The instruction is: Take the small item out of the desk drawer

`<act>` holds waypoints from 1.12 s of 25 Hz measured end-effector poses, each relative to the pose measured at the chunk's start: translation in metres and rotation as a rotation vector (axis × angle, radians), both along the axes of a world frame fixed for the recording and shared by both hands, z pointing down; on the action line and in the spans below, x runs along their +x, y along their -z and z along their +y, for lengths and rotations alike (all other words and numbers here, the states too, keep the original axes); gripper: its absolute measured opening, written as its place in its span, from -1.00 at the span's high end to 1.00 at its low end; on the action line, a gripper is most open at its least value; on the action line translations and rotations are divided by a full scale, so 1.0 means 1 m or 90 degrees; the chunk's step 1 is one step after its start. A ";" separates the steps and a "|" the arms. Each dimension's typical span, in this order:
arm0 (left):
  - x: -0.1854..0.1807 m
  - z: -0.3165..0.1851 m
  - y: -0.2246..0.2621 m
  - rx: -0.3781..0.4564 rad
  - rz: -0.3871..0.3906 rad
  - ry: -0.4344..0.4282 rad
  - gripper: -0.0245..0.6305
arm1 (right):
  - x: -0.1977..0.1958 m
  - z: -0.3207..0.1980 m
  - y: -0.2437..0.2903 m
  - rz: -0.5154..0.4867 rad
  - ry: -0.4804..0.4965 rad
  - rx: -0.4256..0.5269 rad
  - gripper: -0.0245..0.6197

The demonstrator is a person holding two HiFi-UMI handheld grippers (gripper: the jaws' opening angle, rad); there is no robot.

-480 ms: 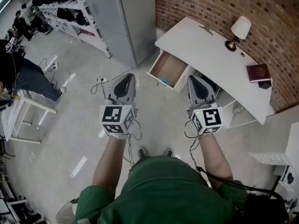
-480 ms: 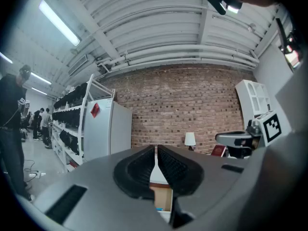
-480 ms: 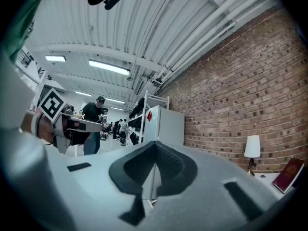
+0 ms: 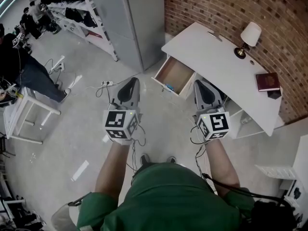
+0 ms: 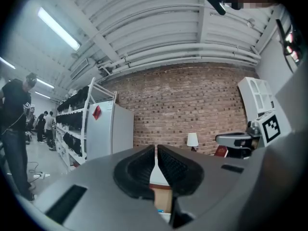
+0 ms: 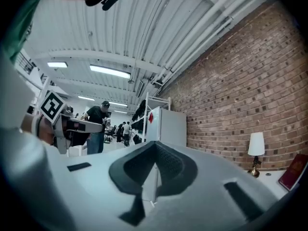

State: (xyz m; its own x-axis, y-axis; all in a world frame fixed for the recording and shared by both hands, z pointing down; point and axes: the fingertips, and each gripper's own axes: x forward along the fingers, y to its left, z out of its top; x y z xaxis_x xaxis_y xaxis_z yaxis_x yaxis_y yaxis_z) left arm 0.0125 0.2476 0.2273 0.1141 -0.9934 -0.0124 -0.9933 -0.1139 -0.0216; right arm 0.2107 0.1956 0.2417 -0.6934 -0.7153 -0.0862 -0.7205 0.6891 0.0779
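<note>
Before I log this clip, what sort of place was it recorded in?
Probably a lab or workshop hall with a staged office corner: a white desk and lamp stand against a brick wall, while shelving racks and loose cables share the grey floor nearby.

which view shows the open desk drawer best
Head view: the open wood-lined desk drawer is seen whole from above. The left gripper view shows only a sliver, low in frame; the right gripper view shows none.
</note>
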 end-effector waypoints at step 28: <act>-0.135 -0.091 -0.064 -0.054 0.042 0.033 0.89 | -0.068 -0.107 -0.070 0.104 -0.055 -0.073 0.91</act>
